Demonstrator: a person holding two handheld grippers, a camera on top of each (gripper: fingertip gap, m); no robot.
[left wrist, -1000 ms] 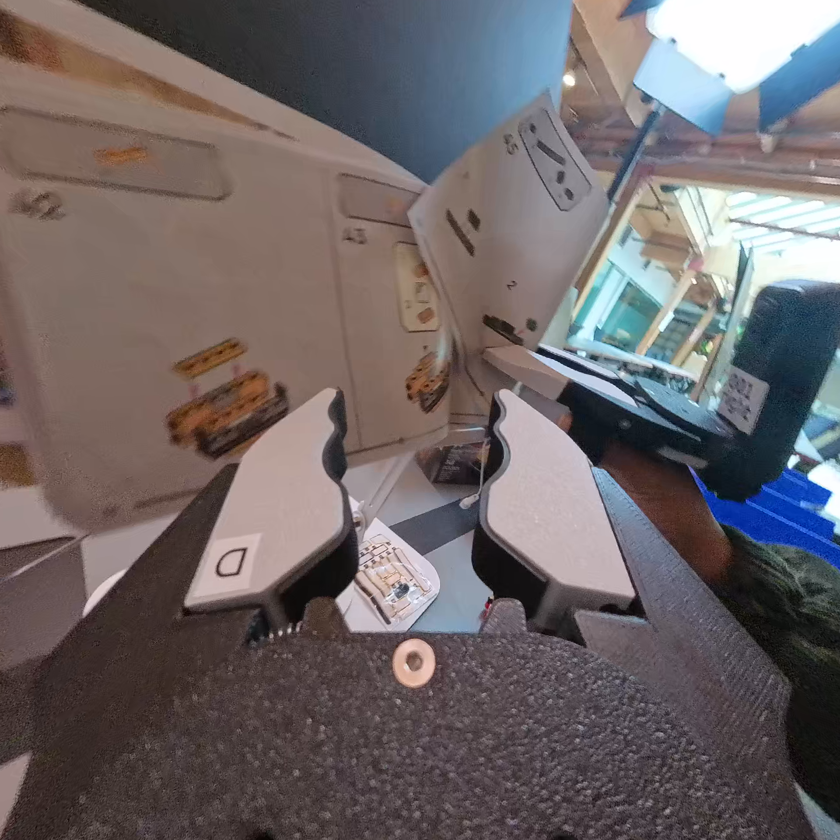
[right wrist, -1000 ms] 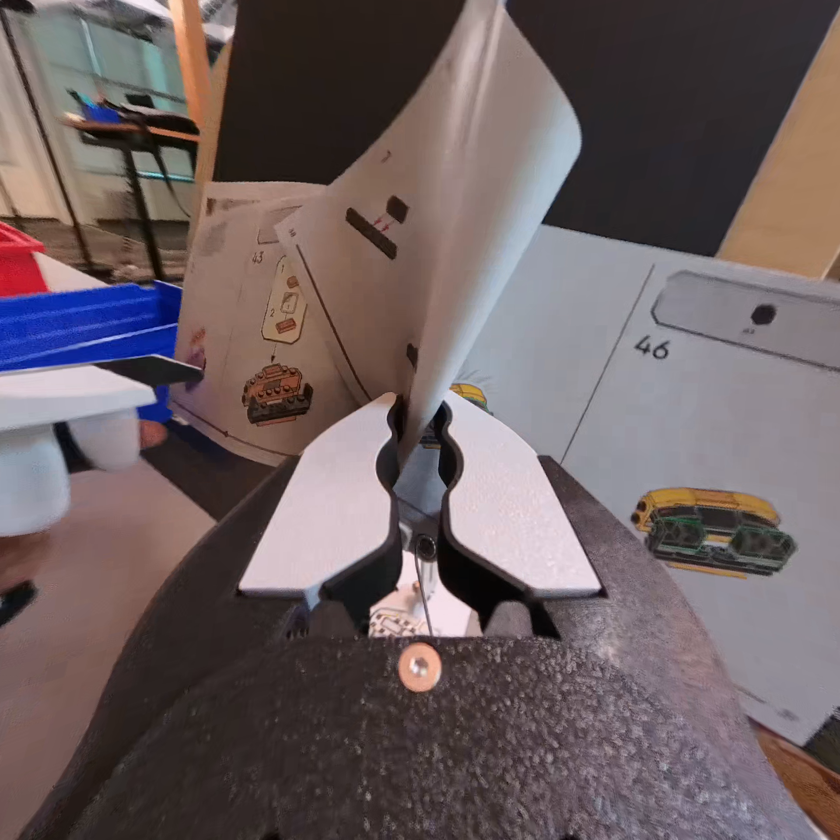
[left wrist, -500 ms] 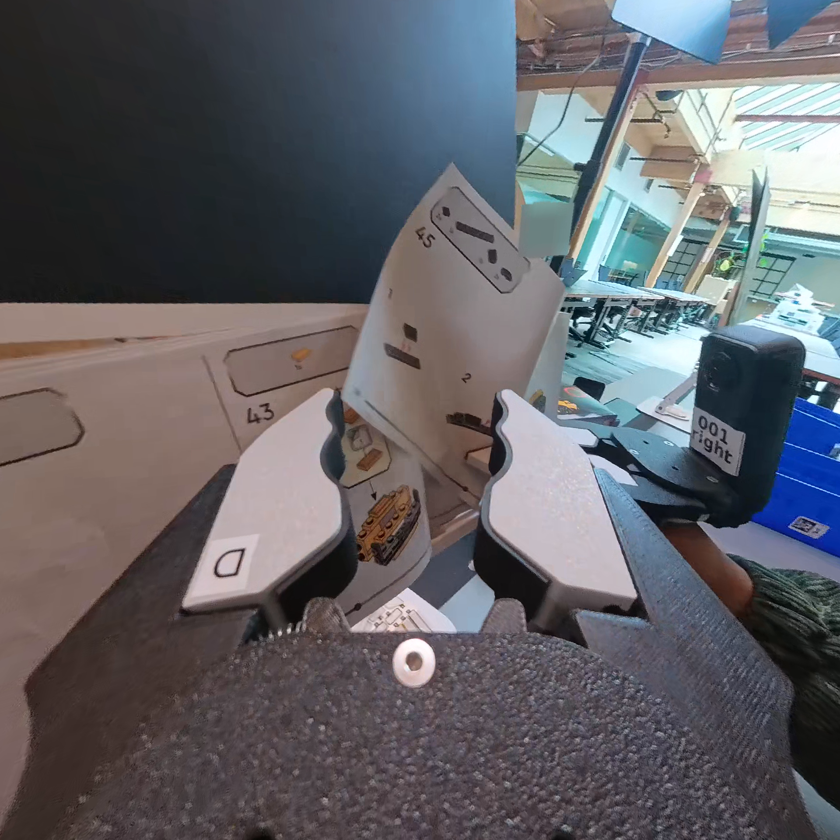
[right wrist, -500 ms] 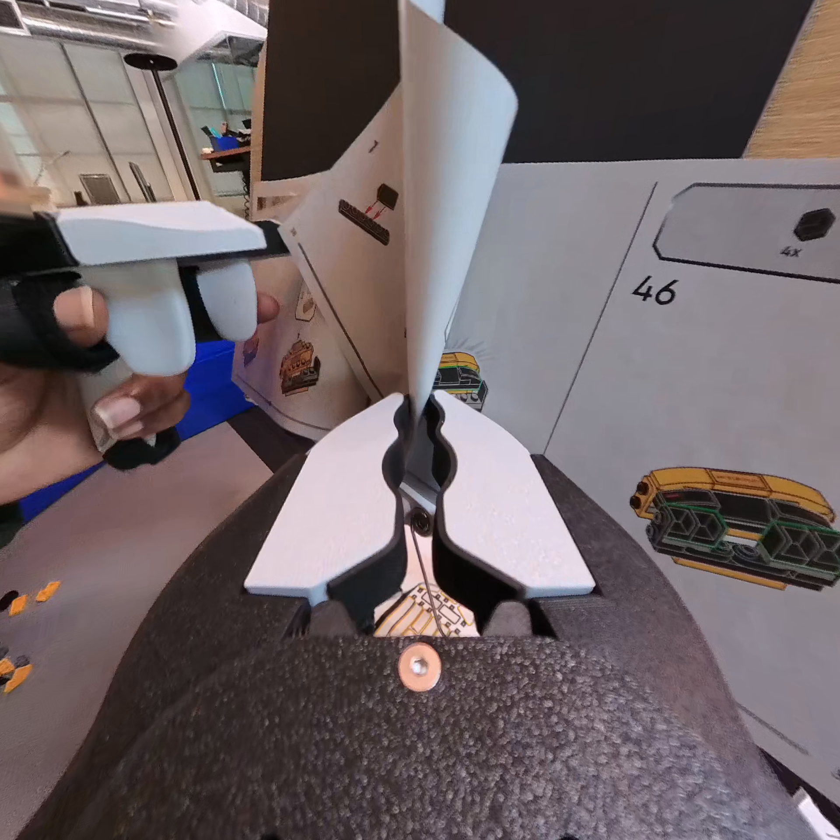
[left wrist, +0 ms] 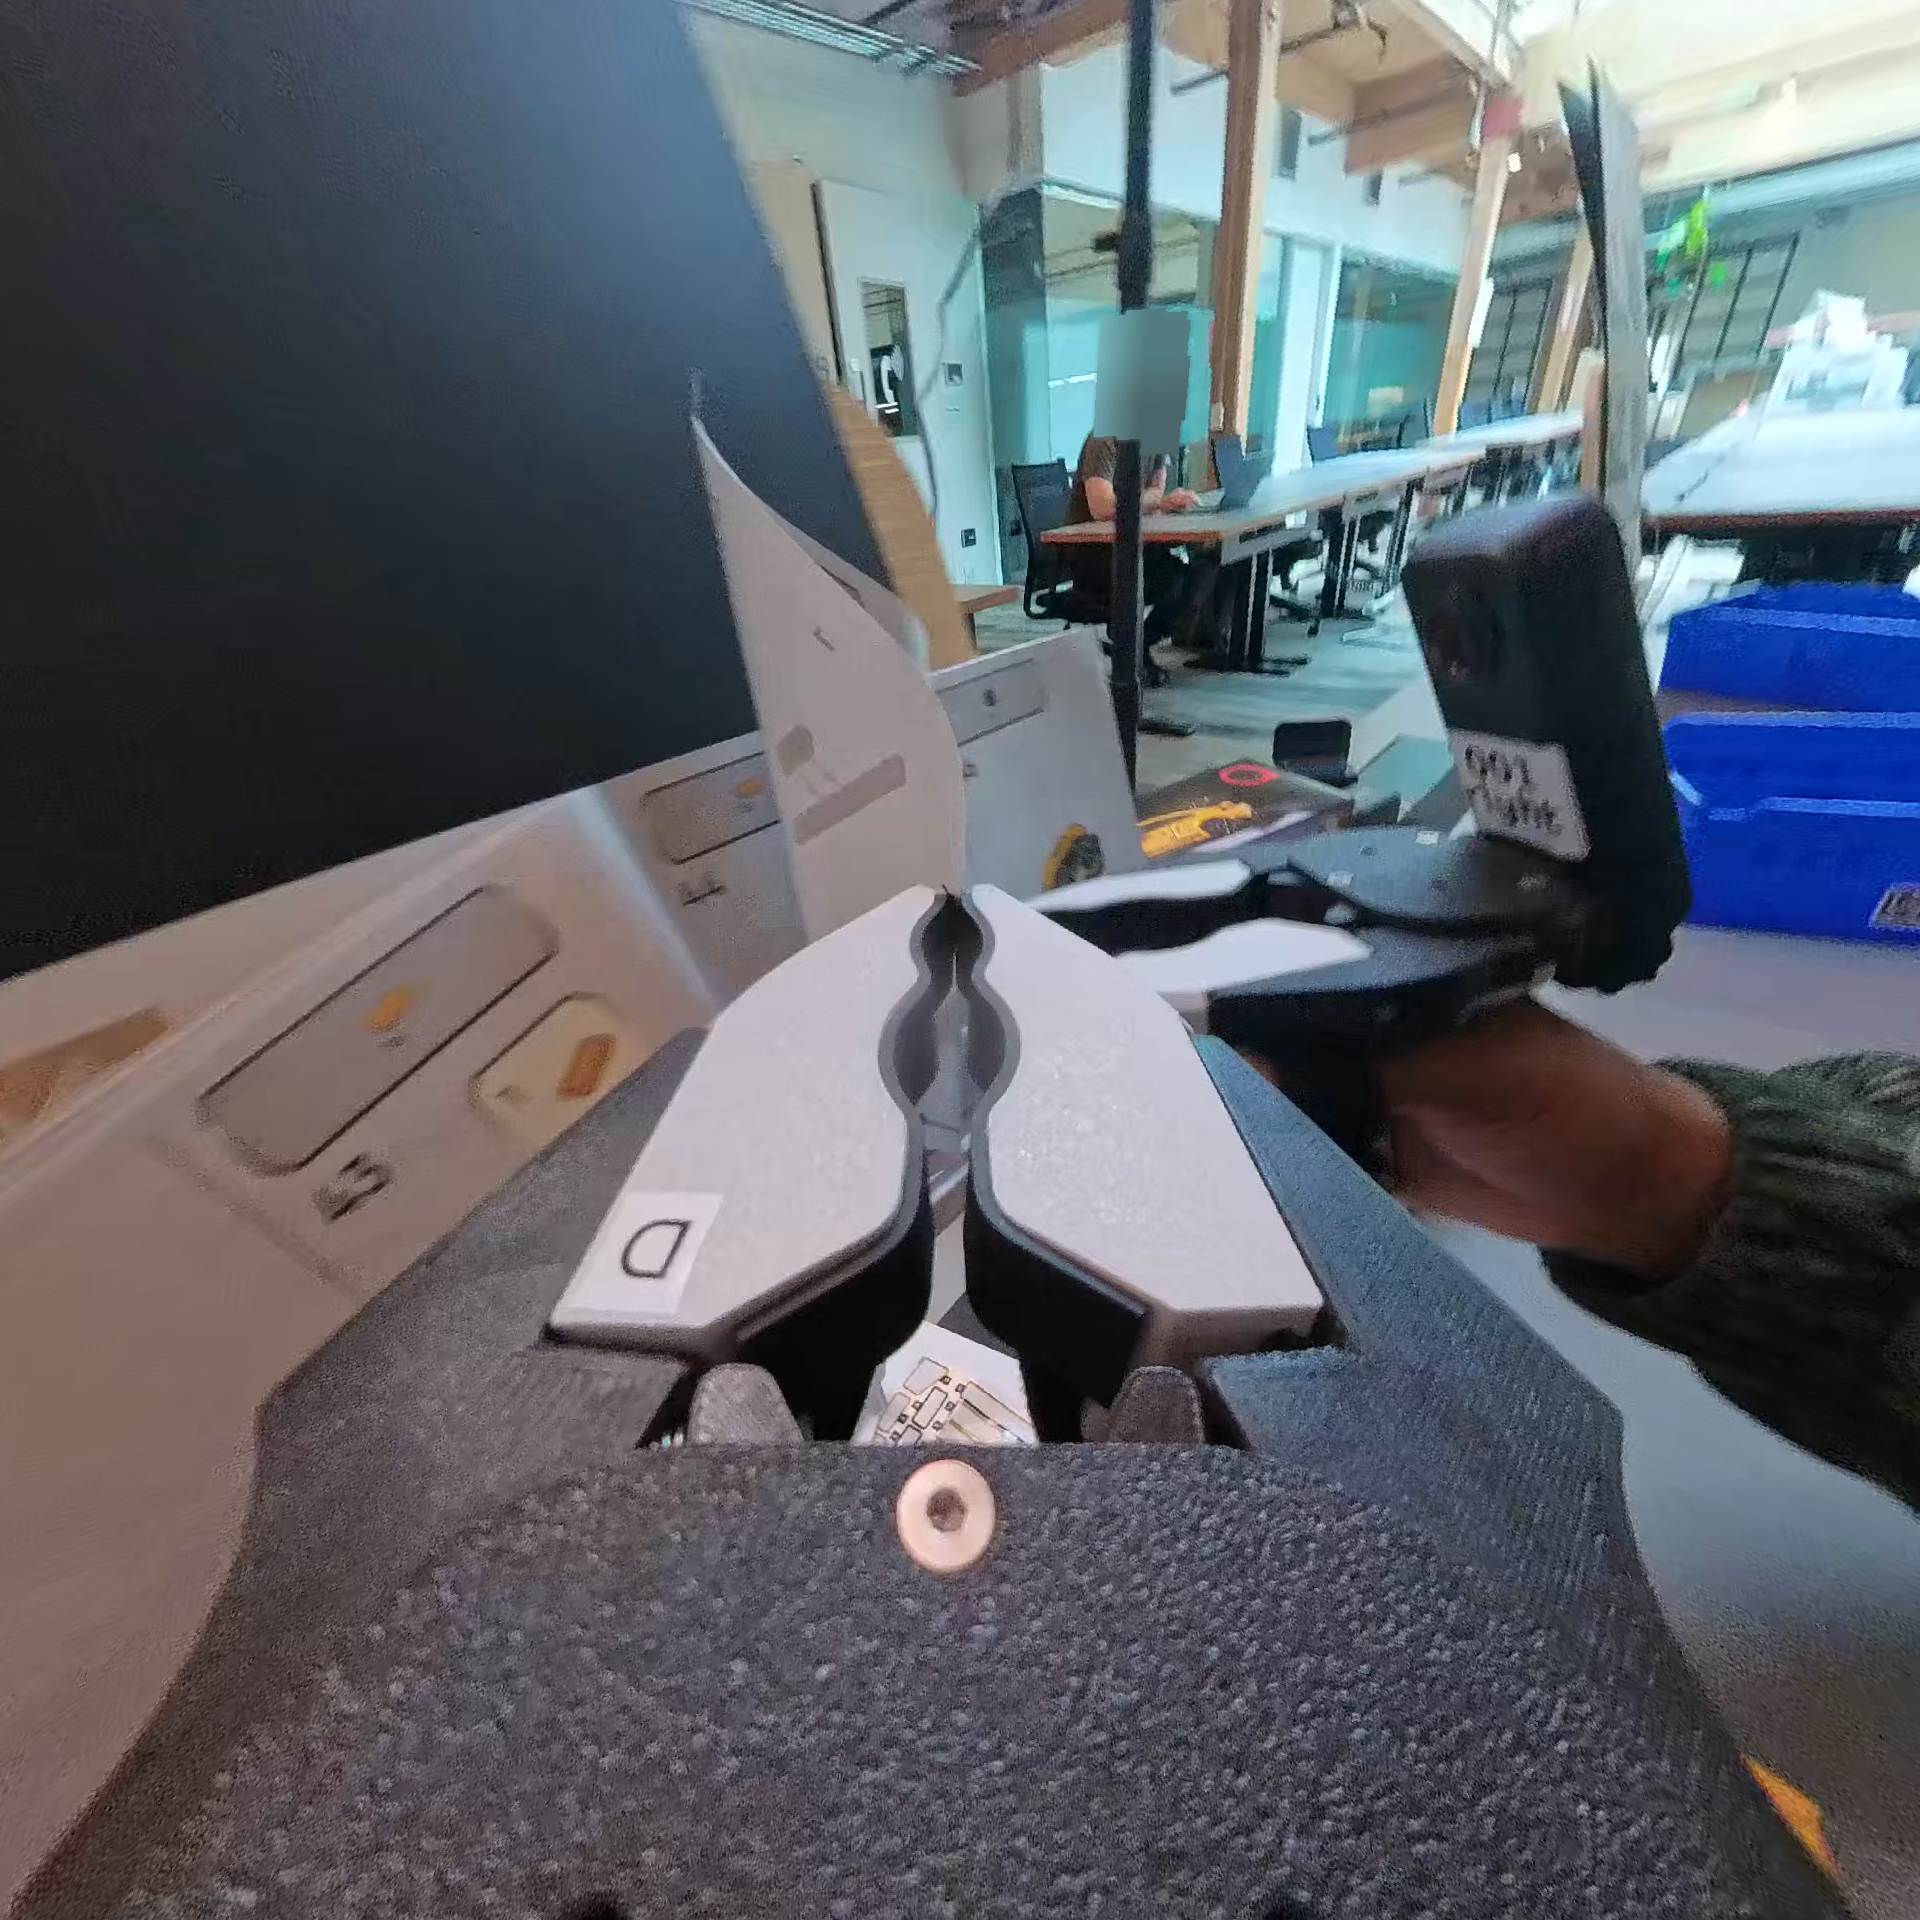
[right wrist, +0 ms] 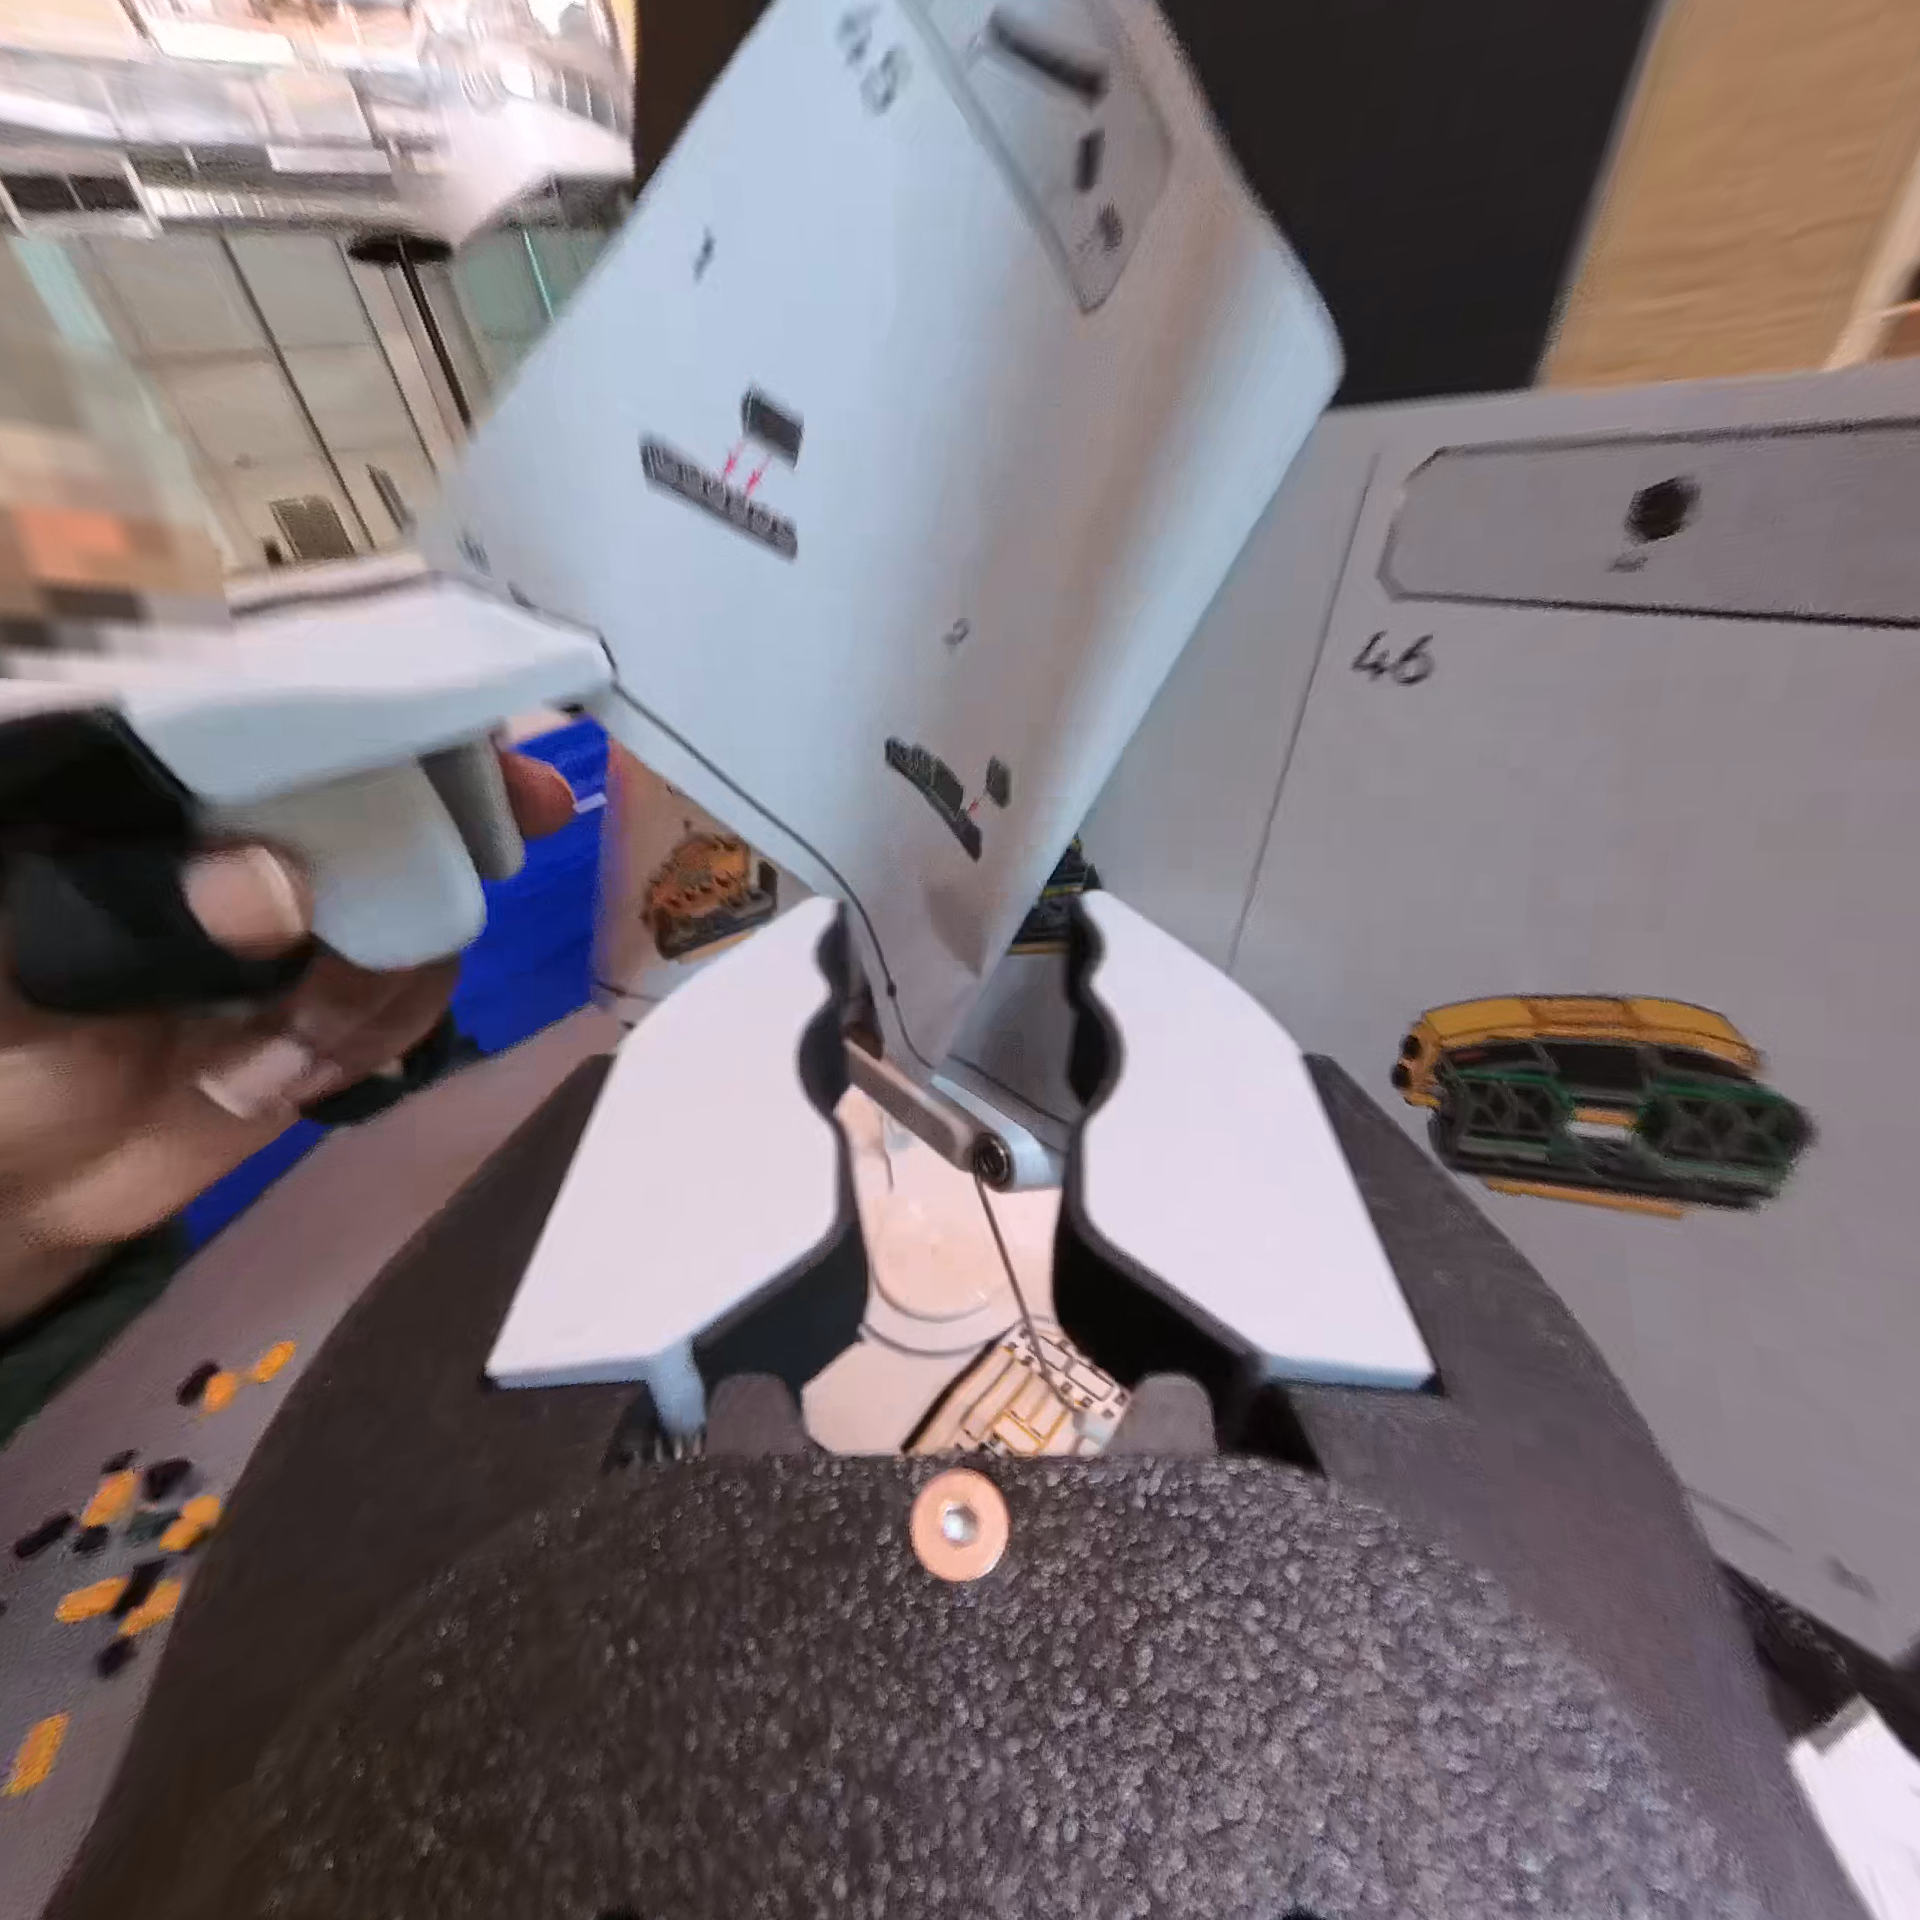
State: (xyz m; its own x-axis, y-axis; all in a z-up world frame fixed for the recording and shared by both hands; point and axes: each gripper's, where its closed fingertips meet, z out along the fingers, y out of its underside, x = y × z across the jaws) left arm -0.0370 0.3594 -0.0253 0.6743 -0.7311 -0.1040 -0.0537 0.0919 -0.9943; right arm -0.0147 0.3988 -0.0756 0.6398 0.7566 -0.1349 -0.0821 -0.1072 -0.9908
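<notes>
1. Left gripper [left wrist: 951,914]: jaws closed, pinching the lifted page [left wrist: 831,727] by its lower edge.
2. Right gripper [right wrist: 956,935]: jaws apart, page [right wrist: 883,468] between, unpinched.
3. Page: thin, floppy, tearable (grip near an edge).
4. Booklet [right wrist: 1558,831] stands open behind.

My left gripper [left wrist: 951,914] fingers [left wrist: 821,1081] pinch the raised page [left wrist: 831,727] of the instruction booklet [left wrist: 343,1091]; the right gripper [left wrist: 1226,914] sits just right, fingers parted.

L gripper [left wrist: 951,914] jaws pinched shut, R gripper [right wrist: 961,920] jaws apart, both hand-held, tips close together.
</notes>
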